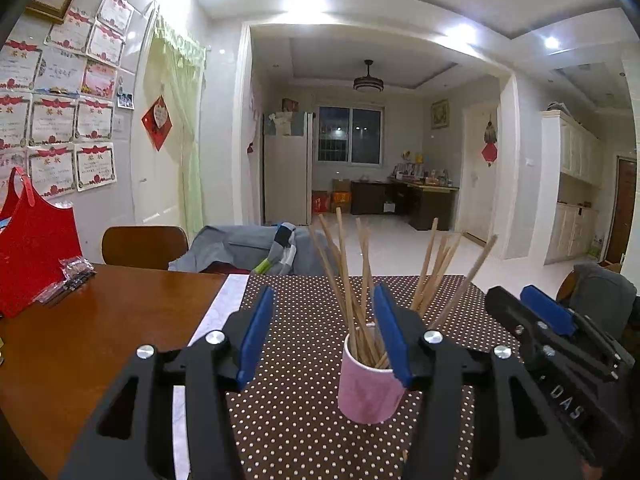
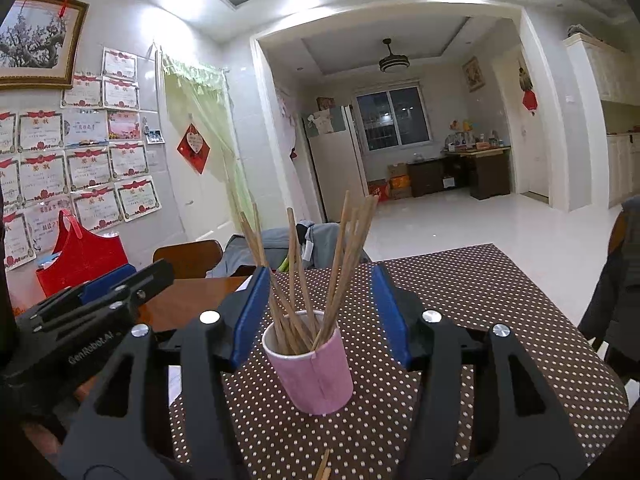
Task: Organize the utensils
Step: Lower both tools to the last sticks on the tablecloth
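A pink paper cup [image 1: 370, 386] stands upright on the brown polka-dot tablecloth [image 1: 296, 408] and holds several wooden chopsticks [image 1: 352, 276] that fan outward. My left gripper [image 1: 324, 332] is open and empty, with the cup just inside its right finger. My right gripper [image 2: 320, 312] is open and empty, and the cup [image 2: 316, 372] with its chopsticks [image 2: 340, 252] stands between its fingers without touching them. The tip of a loose chopstick [image 2: 323, 466] shows at the bottom edge of the right wrist view. Each gripper shows beside the other: the right one [image 1: 532, 304] and the left one [image 2: 124, 276].
A bare wooden tabletop [image 1: 100, 328] lies to the left, with a red bag [image 1: 32, 256] and a small plastic packet [image 1: 72, 276] on it. Chairs draped with grey clothing [image 1: 248, 248] stand behind the table. A chair with a dark jacket [image 2: 616, 280] is at the right edge.
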The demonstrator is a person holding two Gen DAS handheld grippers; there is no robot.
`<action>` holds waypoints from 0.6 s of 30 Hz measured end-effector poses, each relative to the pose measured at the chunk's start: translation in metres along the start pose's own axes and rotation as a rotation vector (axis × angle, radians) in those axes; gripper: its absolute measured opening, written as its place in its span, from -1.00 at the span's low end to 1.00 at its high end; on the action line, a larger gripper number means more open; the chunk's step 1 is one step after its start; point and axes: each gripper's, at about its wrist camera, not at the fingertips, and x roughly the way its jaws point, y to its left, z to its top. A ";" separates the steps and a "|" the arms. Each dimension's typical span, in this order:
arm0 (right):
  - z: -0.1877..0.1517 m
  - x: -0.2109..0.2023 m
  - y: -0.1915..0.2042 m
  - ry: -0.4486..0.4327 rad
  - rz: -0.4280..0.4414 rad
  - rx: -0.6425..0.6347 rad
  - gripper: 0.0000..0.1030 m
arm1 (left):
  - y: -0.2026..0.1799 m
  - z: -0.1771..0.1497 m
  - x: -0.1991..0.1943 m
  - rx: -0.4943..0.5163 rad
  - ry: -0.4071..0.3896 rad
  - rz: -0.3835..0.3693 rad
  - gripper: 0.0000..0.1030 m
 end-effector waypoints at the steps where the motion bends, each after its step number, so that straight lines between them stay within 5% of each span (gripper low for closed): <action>1: 0.000 -0.007 -0.001 0.000 0.001 0.002 0.05 | -0.001 -0.001 -0.005 0.002 -0.002 0.000 0.02; 18: -0.021 -0.073 -0.007 0.089 -0.017 -0.002 0.21 | -0.024 -0.043 -0.063 0.049 0.126 -0.048 0.02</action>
